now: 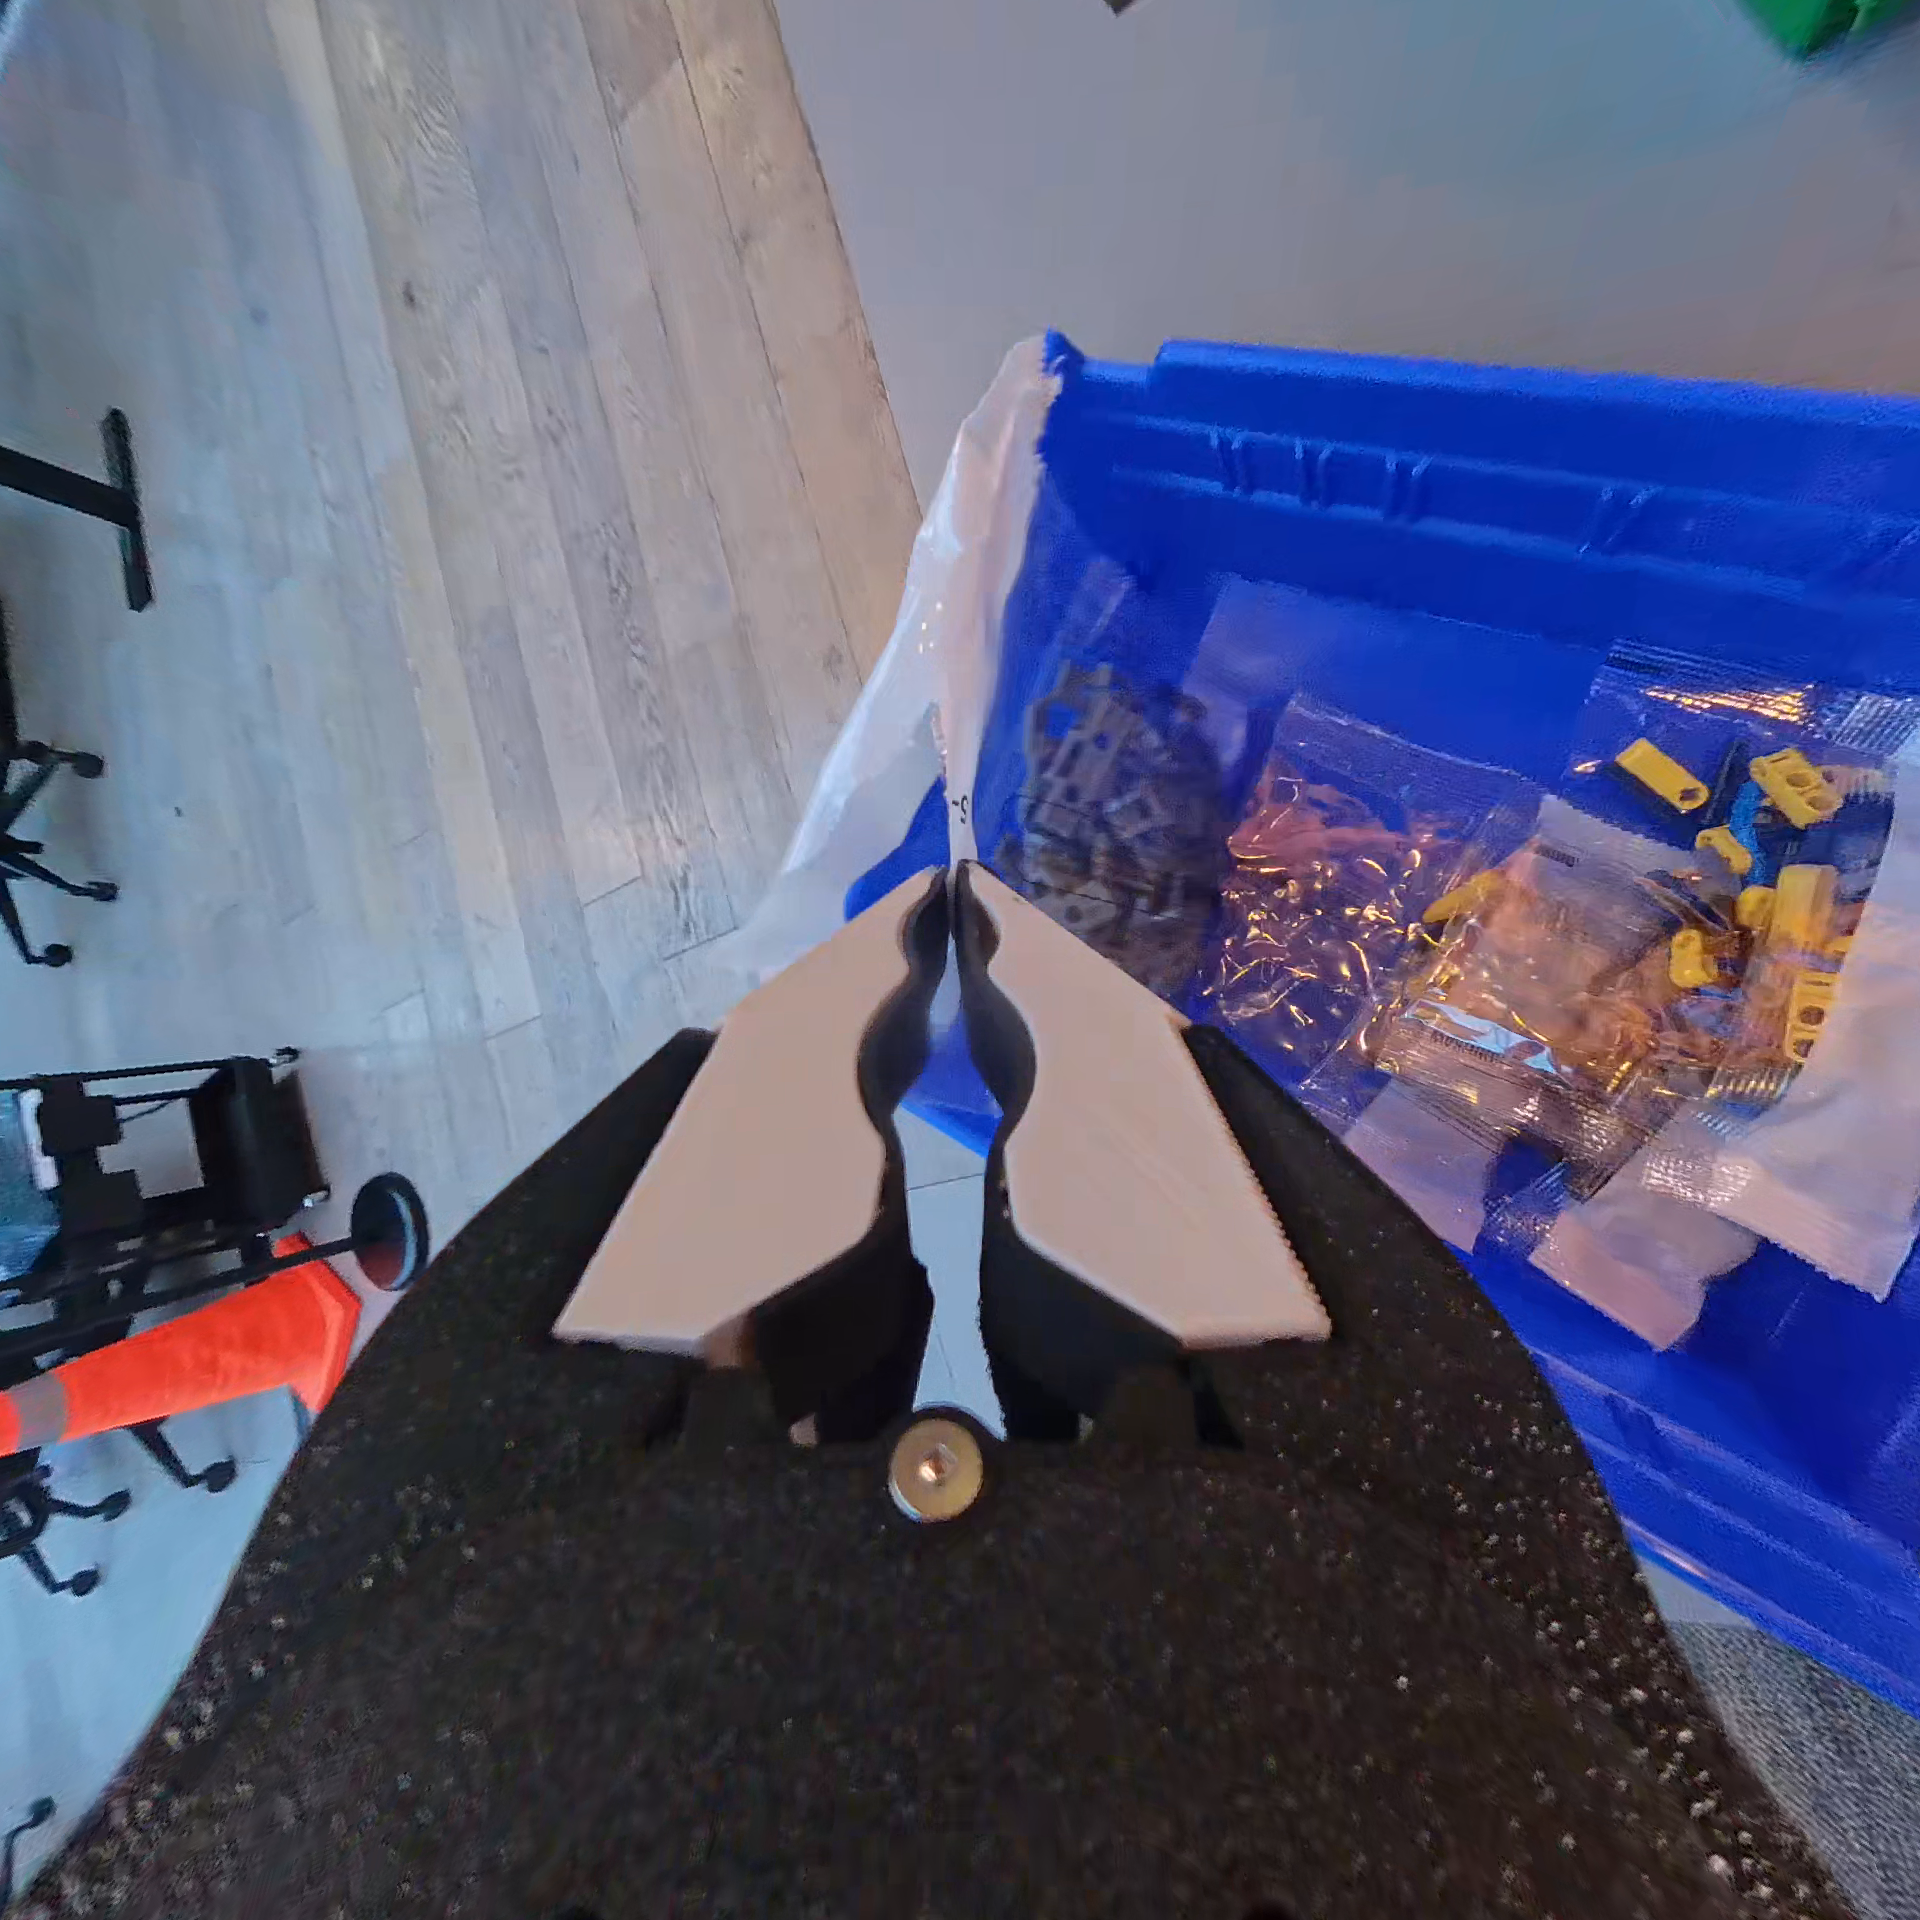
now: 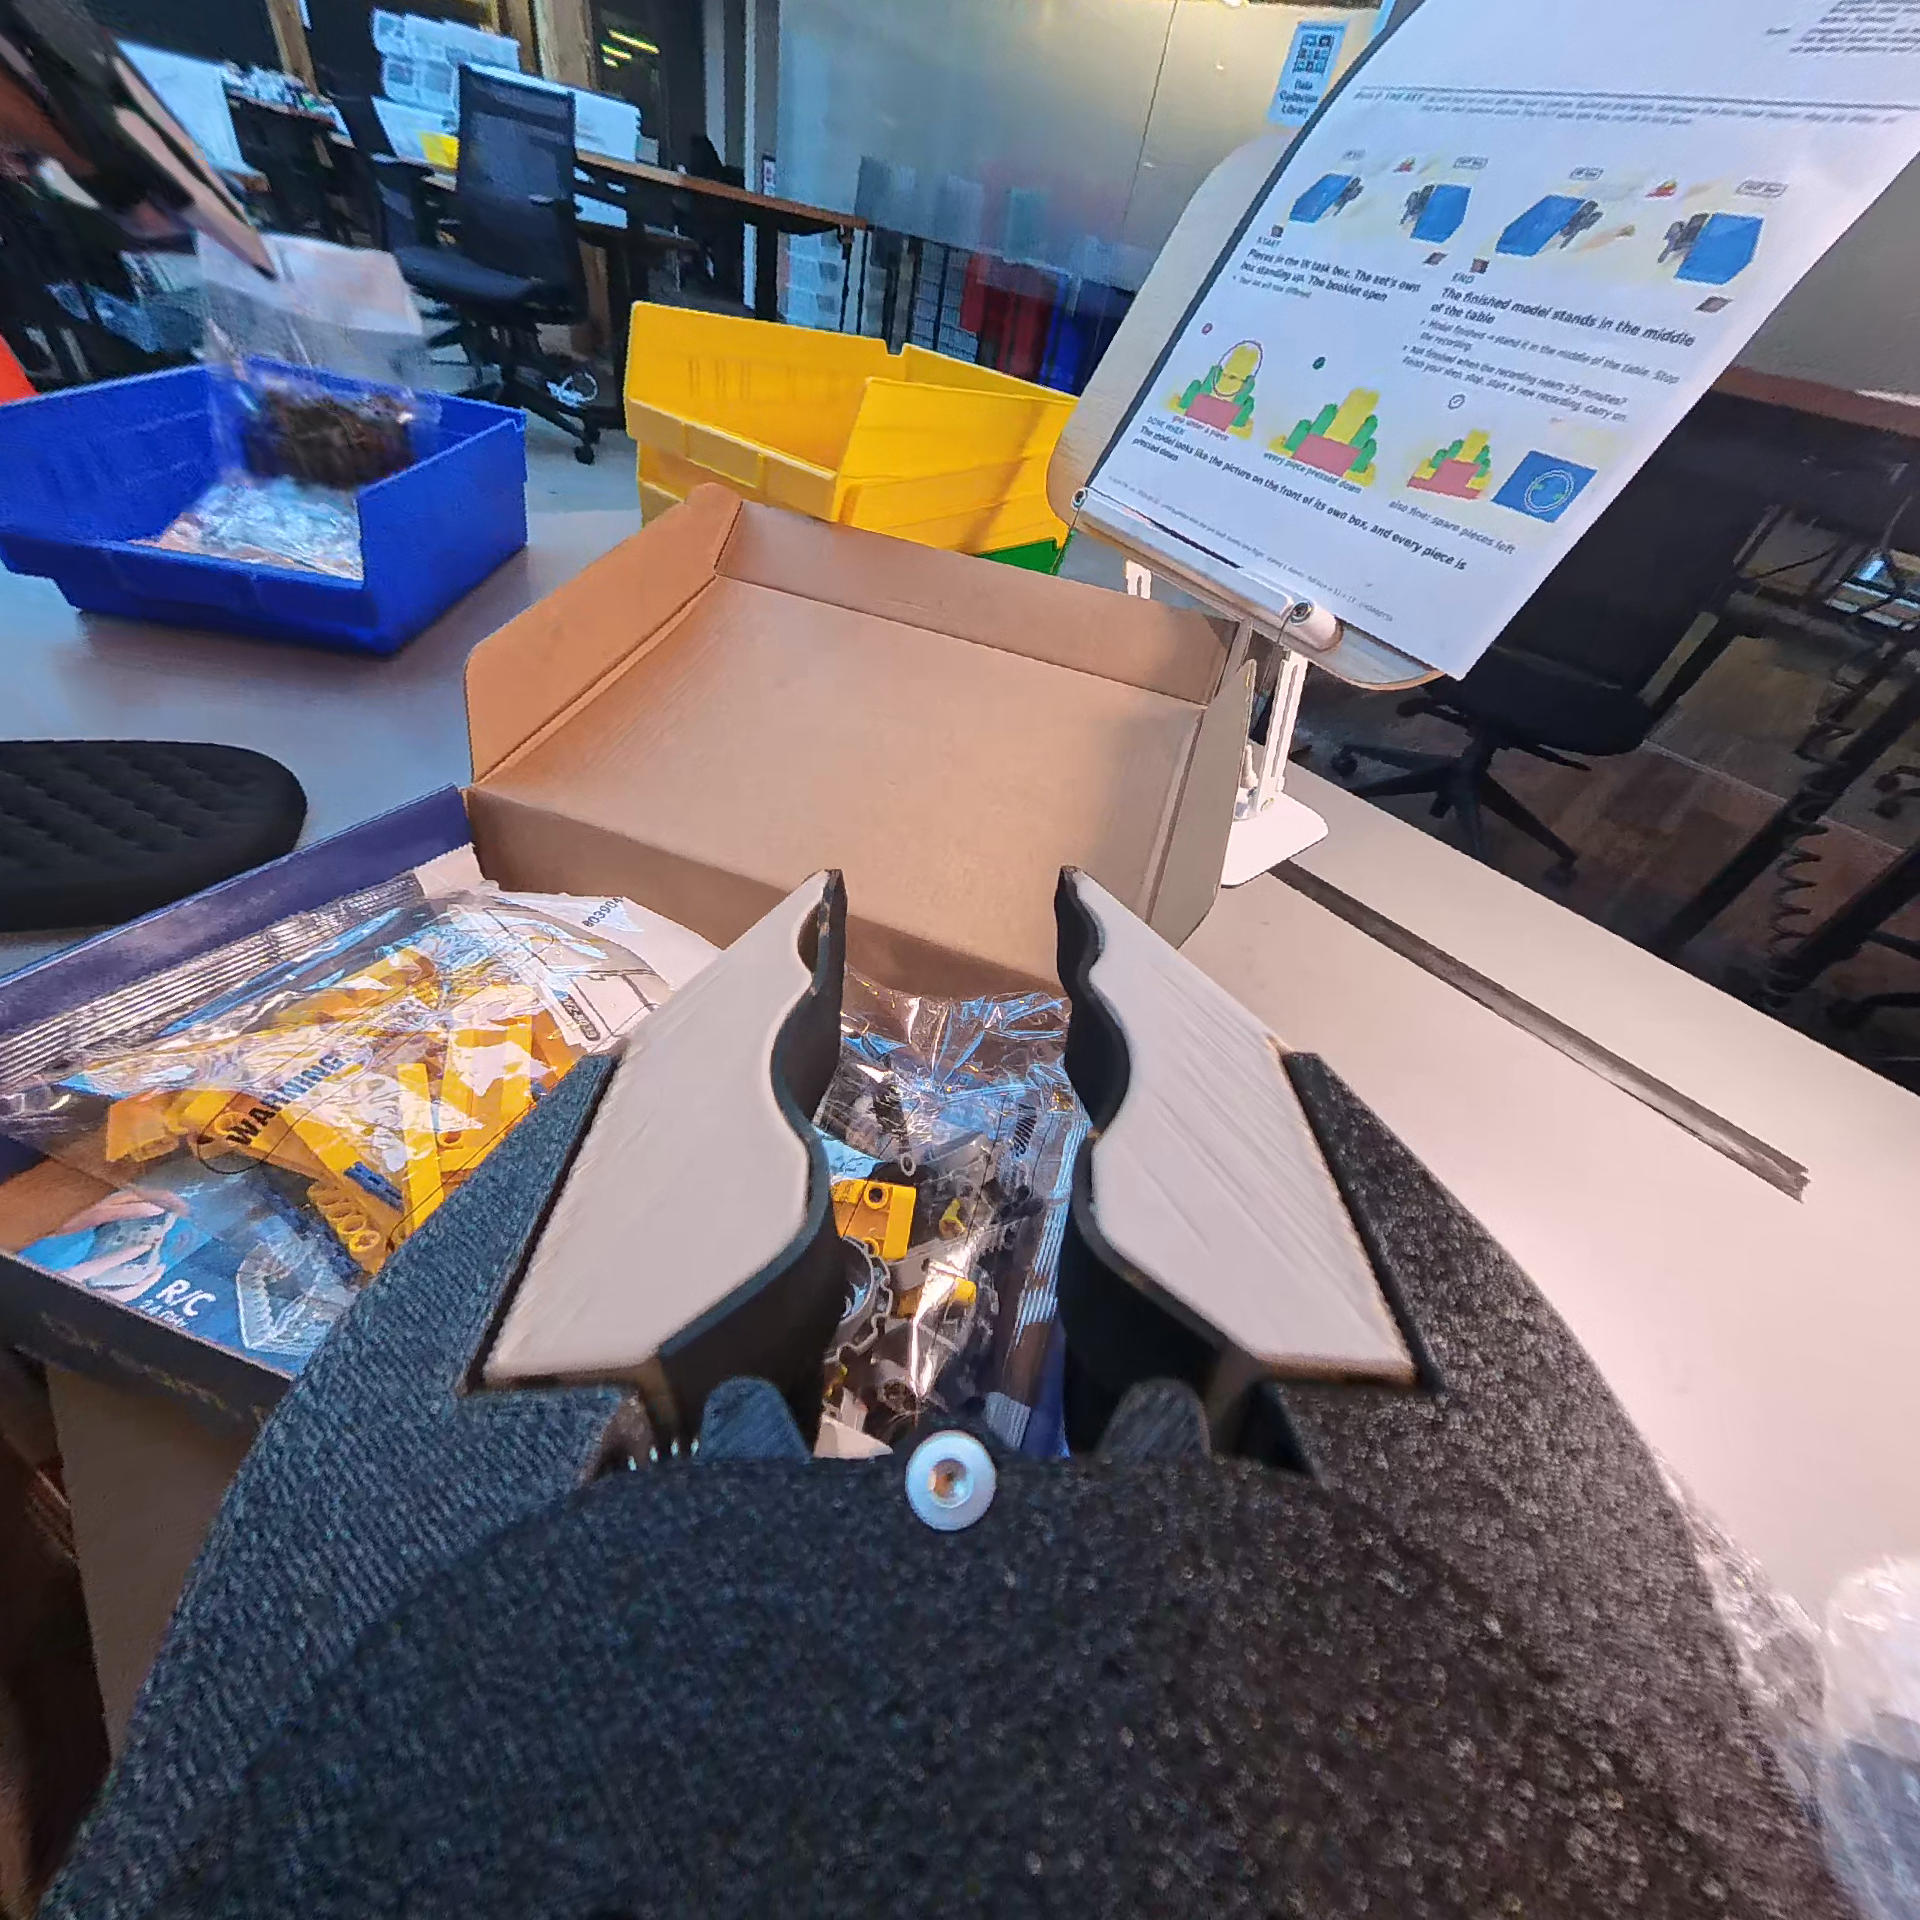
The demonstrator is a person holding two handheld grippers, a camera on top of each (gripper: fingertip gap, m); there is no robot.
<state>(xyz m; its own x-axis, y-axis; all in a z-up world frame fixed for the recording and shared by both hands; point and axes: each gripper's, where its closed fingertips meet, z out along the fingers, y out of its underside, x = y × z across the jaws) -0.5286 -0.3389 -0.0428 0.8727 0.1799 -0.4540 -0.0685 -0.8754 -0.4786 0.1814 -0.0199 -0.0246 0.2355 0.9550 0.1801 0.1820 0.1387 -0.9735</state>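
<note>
My left gripper (image 1: 951,878) is shut on the edge of a clear plastic bag of dark pieces (image 1: 1112,831) and holds it over the blue bin (image 1: 1455,436). In the right wrist view this bag (image 2: 312,416) hangs blurred above the same bin (image 2: 436,540). My right gripper (image 2: 951,914) is open and empty, its fingers on either side of a clear bag of dark and yellow pieces (image 2: 935,1143) inside the open cardboard box (image 2: 883,727). A bag of yellow pieces (image 2: 332,1091) lies to the left in the box.
The blue bin holds more bags, one with yellow pieces (image 1: 1714,883). Stacked yellow bins (image 2: 852,426) stand behind the box. An instruction sheet on a stand (image 2: 1455,343) is at the right, a black pad (image 2: 125,821) at the left. An orange cone (image 1: 208,1351) lies on the floor. About 80 centimeters separates my left fingertips from my right.
</note>
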